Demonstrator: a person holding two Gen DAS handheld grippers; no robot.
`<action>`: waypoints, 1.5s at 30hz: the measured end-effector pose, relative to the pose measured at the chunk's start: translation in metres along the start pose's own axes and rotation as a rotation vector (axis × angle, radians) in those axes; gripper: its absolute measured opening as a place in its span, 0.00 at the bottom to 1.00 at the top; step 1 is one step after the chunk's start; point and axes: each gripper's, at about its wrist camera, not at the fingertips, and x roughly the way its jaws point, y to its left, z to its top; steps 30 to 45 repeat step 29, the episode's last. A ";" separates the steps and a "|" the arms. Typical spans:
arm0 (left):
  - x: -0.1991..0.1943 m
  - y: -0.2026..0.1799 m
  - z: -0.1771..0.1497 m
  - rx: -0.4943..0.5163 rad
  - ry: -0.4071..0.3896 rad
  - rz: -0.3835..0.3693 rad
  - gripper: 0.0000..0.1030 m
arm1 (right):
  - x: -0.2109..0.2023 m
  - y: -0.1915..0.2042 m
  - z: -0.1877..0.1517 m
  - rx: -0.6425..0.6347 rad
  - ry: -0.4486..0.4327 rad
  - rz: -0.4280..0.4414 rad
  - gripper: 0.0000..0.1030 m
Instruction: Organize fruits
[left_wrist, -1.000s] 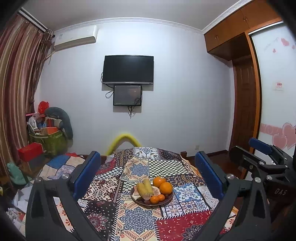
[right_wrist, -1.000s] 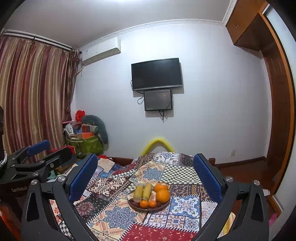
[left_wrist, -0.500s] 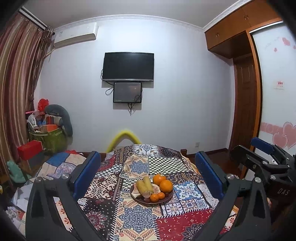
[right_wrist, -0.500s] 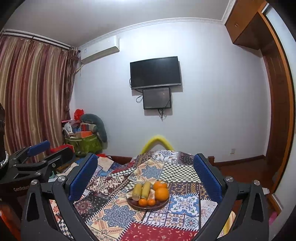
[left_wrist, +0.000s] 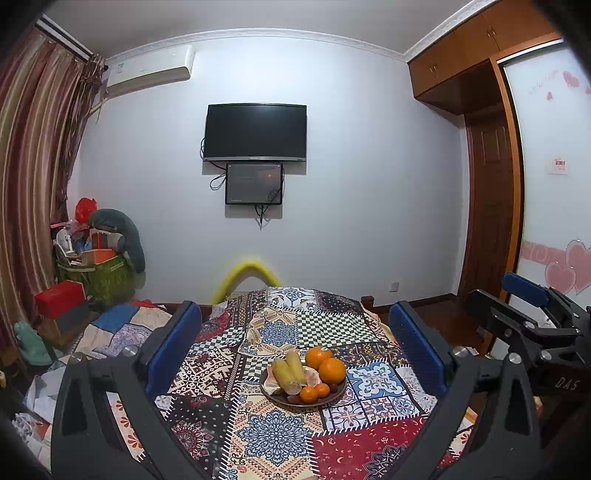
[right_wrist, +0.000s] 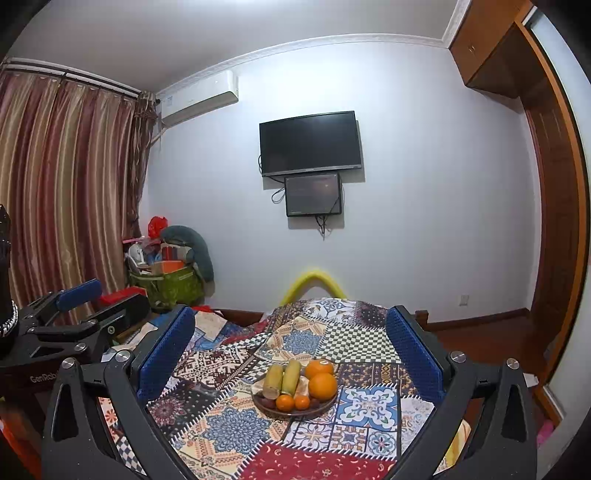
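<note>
Plate (left_wrist: 271, 393) on the table (left_wrist: 280, 435), roughly mid-surface, nearer the right edge than the left. Contents counted: two large oranges (left_wrist: 331, 370), touching each other on the plate's right side; two small mandarins (left_wrist: 308, 394) at the near rim; two yellow-green corn cobs (left_wrist: 288, 371) lying side by side on the left. Several small dark red fruits sit among them; count unclear. Pale wrapping under the cobs.

Table covered by a patchwork cloth (right_wrist: 236, 428), many-coloured squares.

Left gripper (left_wrist: 295, 345): blue-padded fingers (left_wrist: 173, 343) spread wide, nothing between them, above the near edge. Right gripper (right_wrist: 290, 345): likewise wide apart and empty, well short of the plate.
</note>
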 end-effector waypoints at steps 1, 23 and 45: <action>0.000 0.000 0.000 -0.001 0.000 -0.002 1.00 | 0.000 0.000 0.000 0.001 -0.001 0.000 1.00; -0.001 0.001 -0.001 0.005 0.003 -0.031 1.00 | 0.003 0.000 0.002 0.009 0.009 0.008 1.00; 0.003 0.001 -0.003 0.007 0.012 -0.038 1.00 | 0.008 -0.001 0.000 0.001 0.018 0.010 1.00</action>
